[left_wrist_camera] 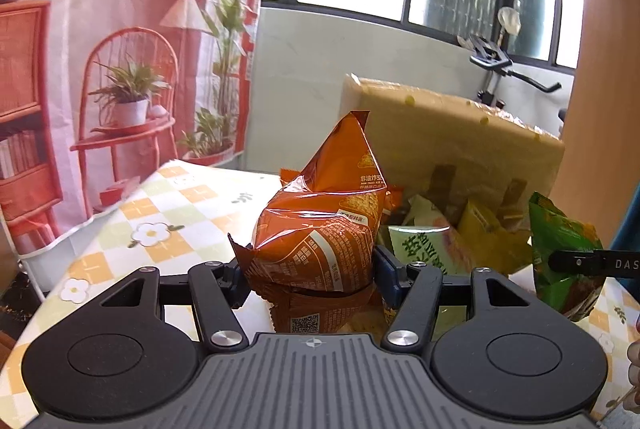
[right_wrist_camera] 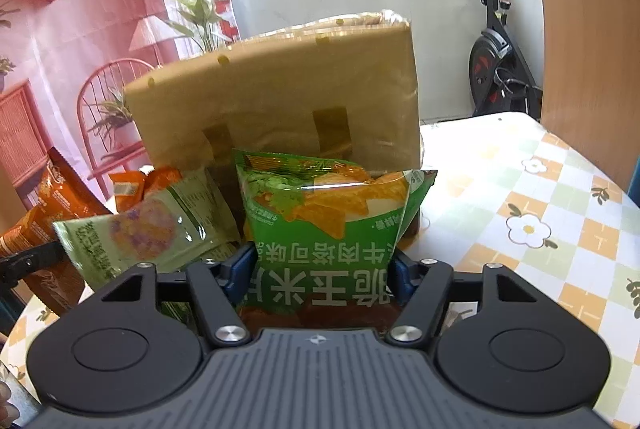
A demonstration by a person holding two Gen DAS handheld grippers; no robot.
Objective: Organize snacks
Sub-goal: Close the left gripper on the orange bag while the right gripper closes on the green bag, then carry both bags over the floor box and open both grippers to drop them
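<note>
My left gripper (left_wrist_camera: 312, 269) is shut on an orange snack bag (left_wrist_camera: 320, 229), held just above the table in front of the brown paper bag (left_wrist_camera: 452, 137). My right gripper (right_wrist_camera: 322, 269) is shut on a green corn-chip bag (right_wrist_camera: 332, 225), close in front of the same paper bag (right_wrist_camera: 280, 101). In the left wrist view the green bag (left_wrist_camera: 560, 249) and the right gripper's finger (left_wrist_camera: 592, 261) show at the right edge. Pale green (right_wrist_camera: 152, 233) and orange (right_wrist_camera: 132, 189) packets lie to the left of the paper bag's base.
The table wears a checked cloth with flowers (right_wrist_camera: 540, 213). A yellow packet (left_wrist_camera: 484, 229) leans by the paper bag. An exercise bike (right_wrist_camera: 500, 61) stands behind the table by the window. A printed backdrop (left_wrist_camera: 100, 69) hangs on the left.
</note>
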